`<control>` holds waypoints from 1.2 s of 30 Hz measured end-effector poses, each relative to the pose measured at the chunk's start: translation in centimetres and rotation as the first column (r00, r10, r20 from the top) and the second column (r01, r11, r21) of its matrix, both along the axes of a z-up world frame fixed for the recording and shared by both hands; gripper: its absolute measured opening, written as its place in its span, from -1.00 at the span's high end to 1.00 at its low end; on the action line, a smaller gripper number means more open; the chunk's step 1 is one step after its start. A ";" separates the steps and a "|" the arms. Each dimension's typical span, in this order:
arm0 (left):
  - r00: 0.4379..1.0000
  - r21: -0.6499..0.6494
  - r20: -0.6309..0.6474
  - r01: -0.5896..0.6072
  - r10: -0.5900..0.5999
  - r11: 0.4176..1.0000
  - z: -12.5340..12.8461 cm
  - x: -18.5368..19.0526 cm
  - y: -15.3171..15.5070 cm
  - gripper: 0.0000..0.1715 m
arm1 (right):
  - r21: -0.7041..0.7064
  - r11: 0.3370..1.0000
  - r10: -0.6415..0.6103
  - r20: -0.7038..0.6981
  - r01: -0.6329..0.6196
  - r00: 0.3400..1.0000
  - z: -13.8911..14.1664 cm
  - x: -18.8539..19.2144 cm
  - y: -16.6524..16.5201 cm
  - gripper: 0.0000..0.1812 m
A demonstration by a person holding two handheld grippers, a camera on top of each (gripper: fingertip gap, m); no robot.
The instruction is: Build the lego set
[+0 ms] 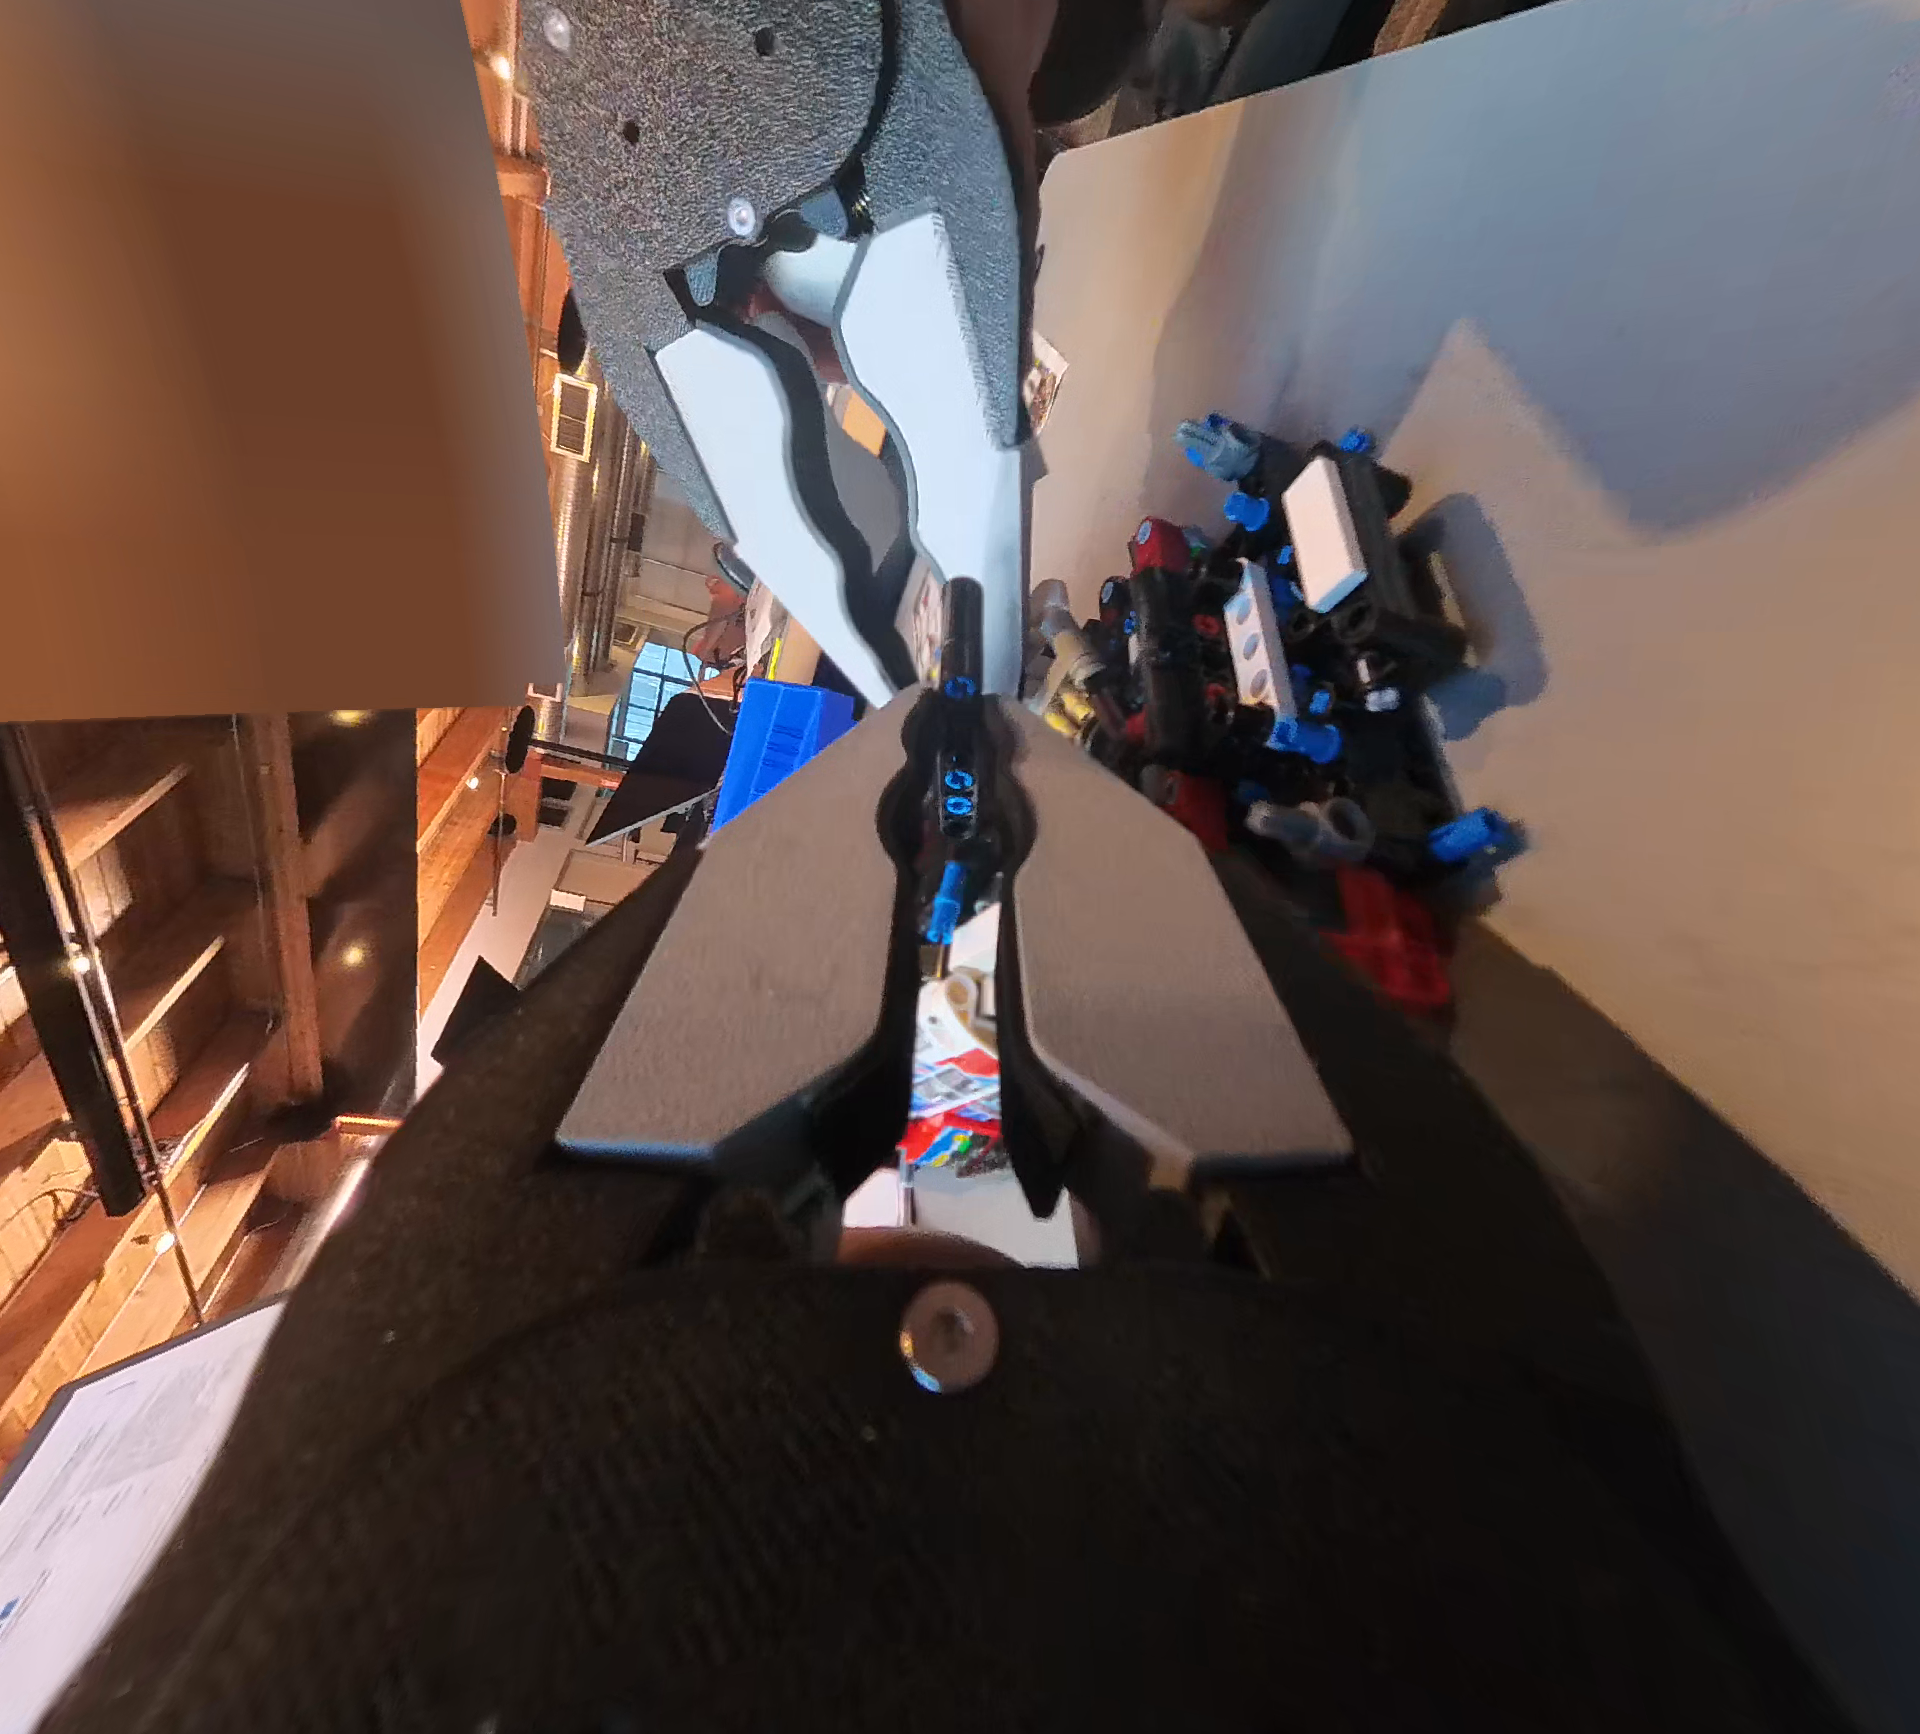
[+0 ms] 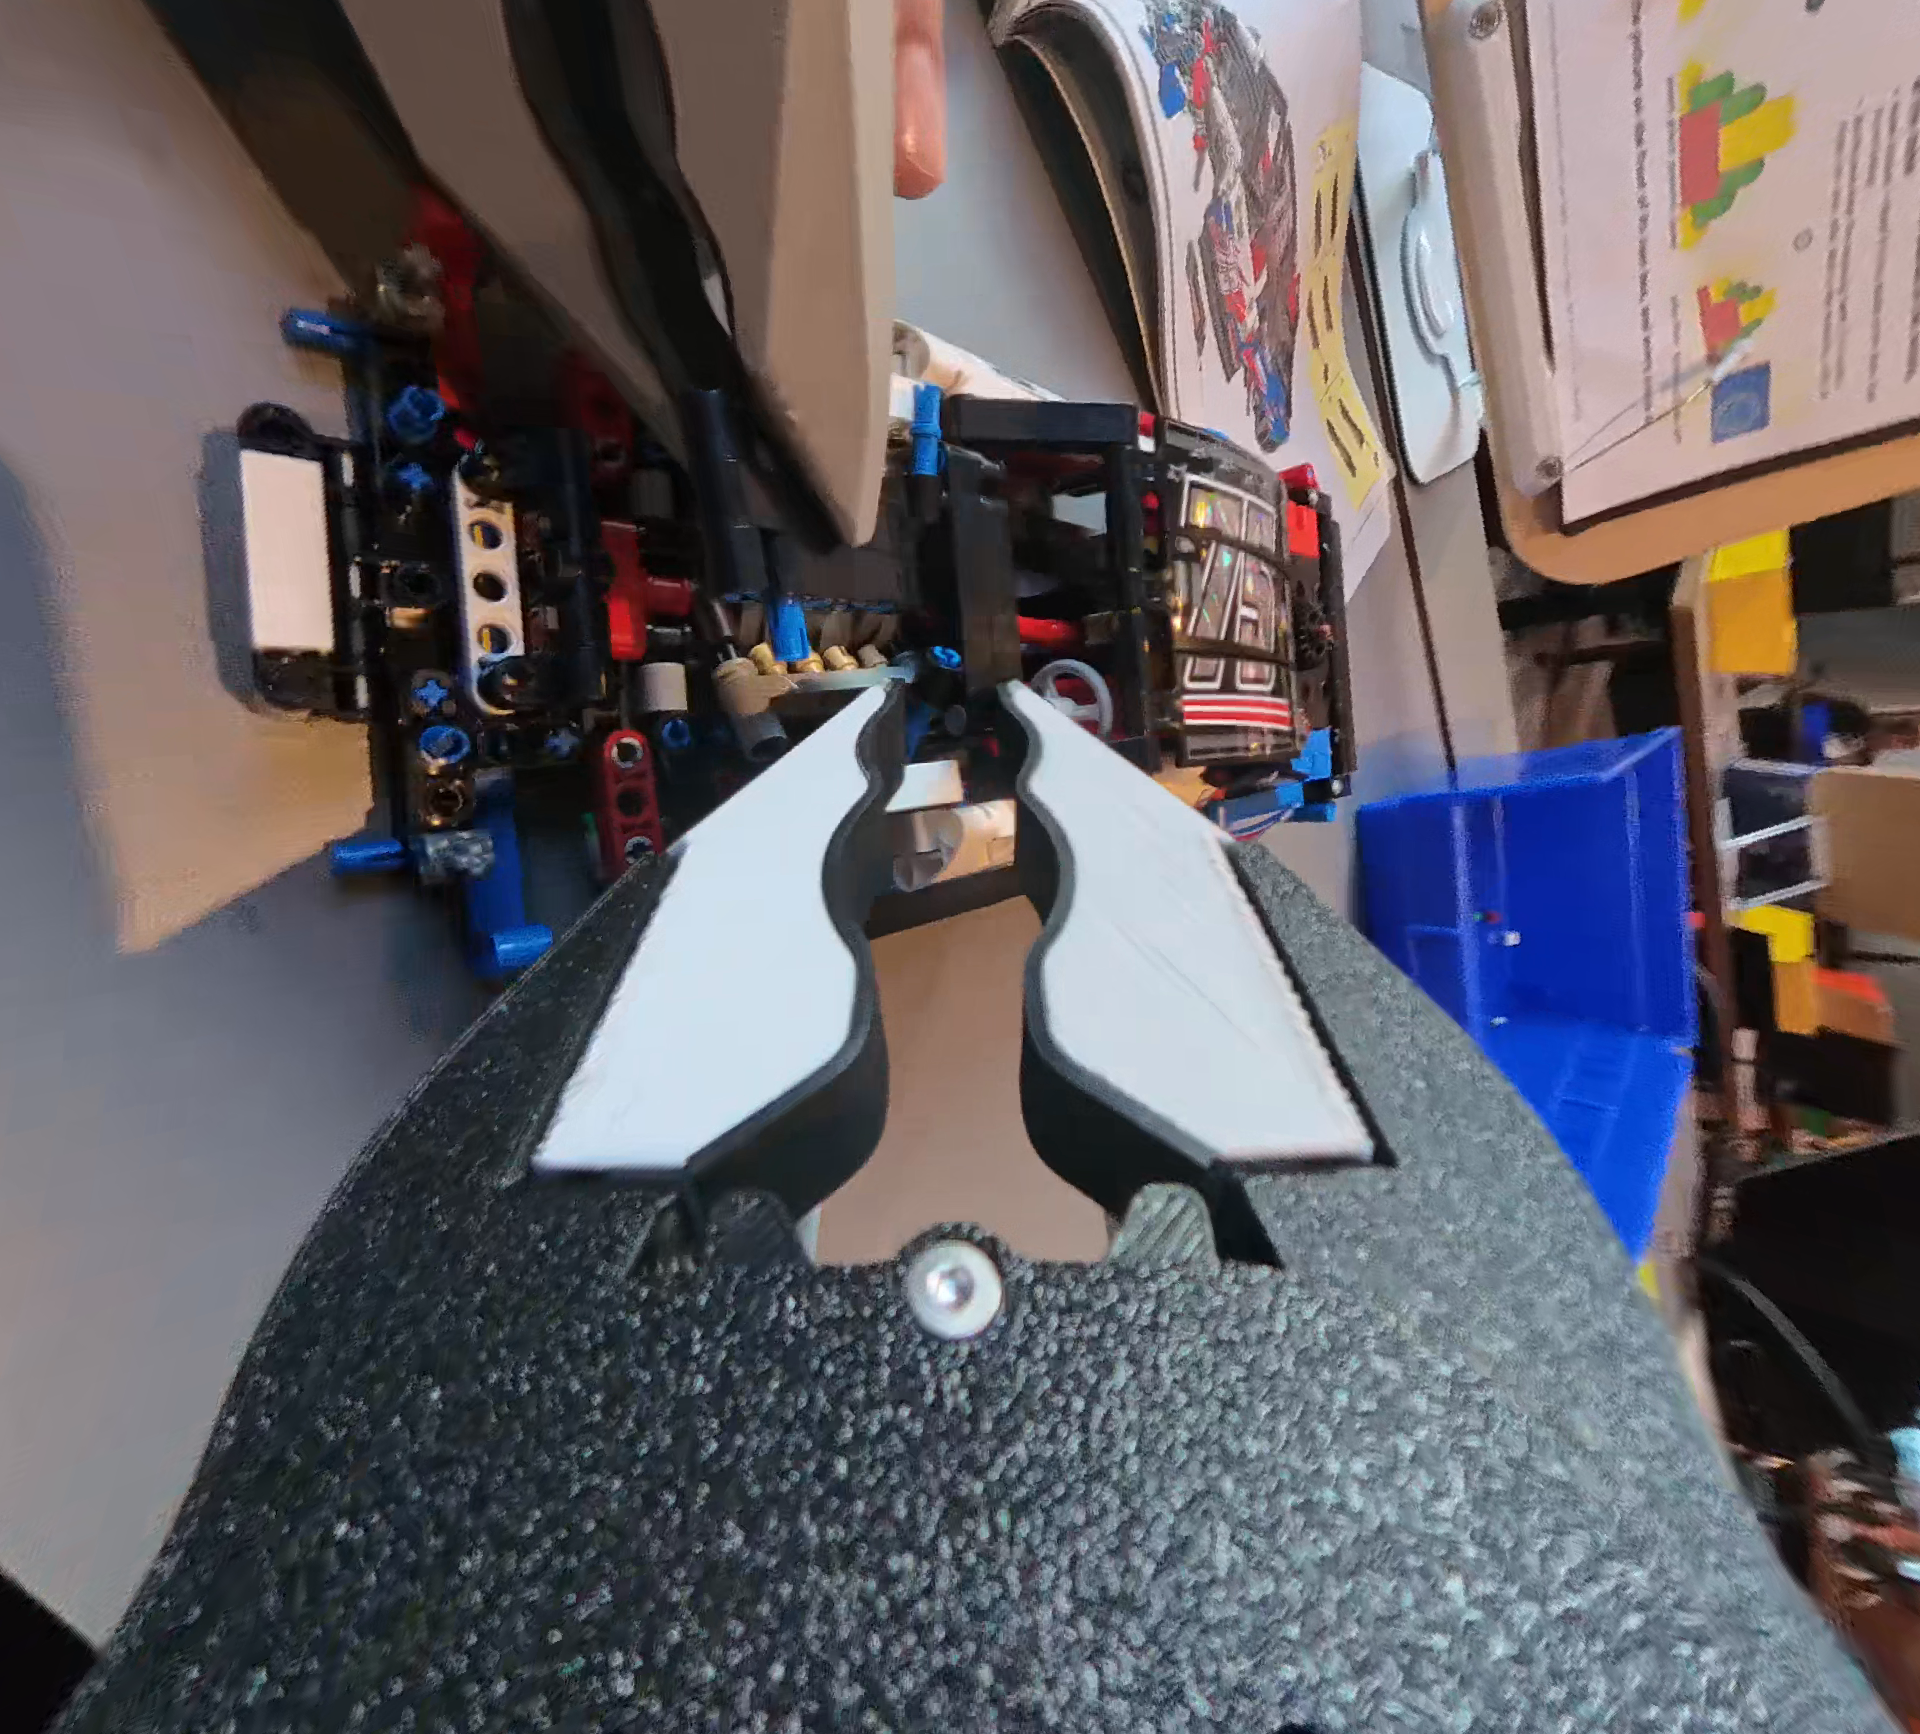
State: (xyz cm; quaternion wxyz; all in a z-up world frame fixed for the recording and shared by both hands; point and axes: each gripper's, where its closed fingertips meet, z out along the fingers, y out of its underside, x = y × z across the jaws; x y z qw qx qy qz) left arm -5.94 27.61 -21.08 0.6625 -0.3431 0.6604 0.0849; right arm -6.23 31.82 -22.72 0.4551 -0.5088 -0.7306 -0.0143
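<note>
Your left gripper [image 1: 958, 754], clamped on a slim black plastic beam with blue pins [image 1: 957, 785], points it lengthwise at the black, red and blue brick vehicle chassis [image 2: 727, 604] just beyond, while your right gripper [image 2: 945, 697] hangs apart at the chassis's near side.

1. The left wrist view looks forward from behind the left gripper [image 1: 958, 708], along its two grey-faced fingers, very close to their tips; the picture is rolled sideways, so the white tabletop [image 1: 1662, 250] stands as a wall to its right.
2. The right wrist view looks forward along the right gripper [image 2: 945, 697], tipped toward the same tabletop and also rolled.
3. Both views share the black, red and blue partly built lego car model [image 1: 1278, 645] [image 2: 623, 604], close ahead of the fingertips, and each shows the other gripper reaching in from the top.
4. A blue plastic bin [image 1: 774, 744] [image 2: 1538, 915] shows in both, farther off.
</note>
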 end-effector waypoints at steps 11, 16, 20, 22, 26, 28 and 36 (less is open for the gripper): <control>1.000 -0.019 0.003 0.008 -0.008 1.000 -0.2 0.3 -0.4 0.95 | 0.093 0.992 0.067 0.147 -0.081 0.987 0.0 0.0 -0.2 0.85; 1.000 -0.024 -0.001 0.005 -0.005 1.000 -0.4 0.2 -0.3 0.95 | 0.117 0.984 0.103 0.246 -0.135 0.964 0.0 0.0 -0.2 0.86; 1.000 -0.035 -0.001 0.005 -0.005 0.999 -0.6 0.2 -0.4 0.95 | 0.071 0.986 0.123 0.301 -0.151 0.946 -0.1 0.0 -0.3 0.86; 1.000 -0.036 -0.003 0.006 -0.007 0.999 -0.6 0.3 -0.4 0.94 | 0.064 0.985 0.132 0.330 -0.162 0.935 -0.1 0.1 -0.3 0.86; 1.000 -0.038 -0.005 0.008 -0.008 0.999 -0.7 0.3 -0.5 0.94 | 0.072 0.981 0.139 0.376 -0.179 0.916 -0.1 0.0 -0.3 0.86; 1.000 -0.038 -0.003 0.006 -0.006 0.999 -0.7 0.3 -0.4 0.94 | 0.071 0.985 0.122 0.358 -0.158 0.926 -0.1 -0.1 -0.3 0.84; 1.000 -0.050 0.011 0.005 -0.004 0.999 -0.6 0.4 -0.5 0.94 | 0.124 0.990 0.019 0.341 -0.065 0.940 -0.3 -0.2 0.4 0.76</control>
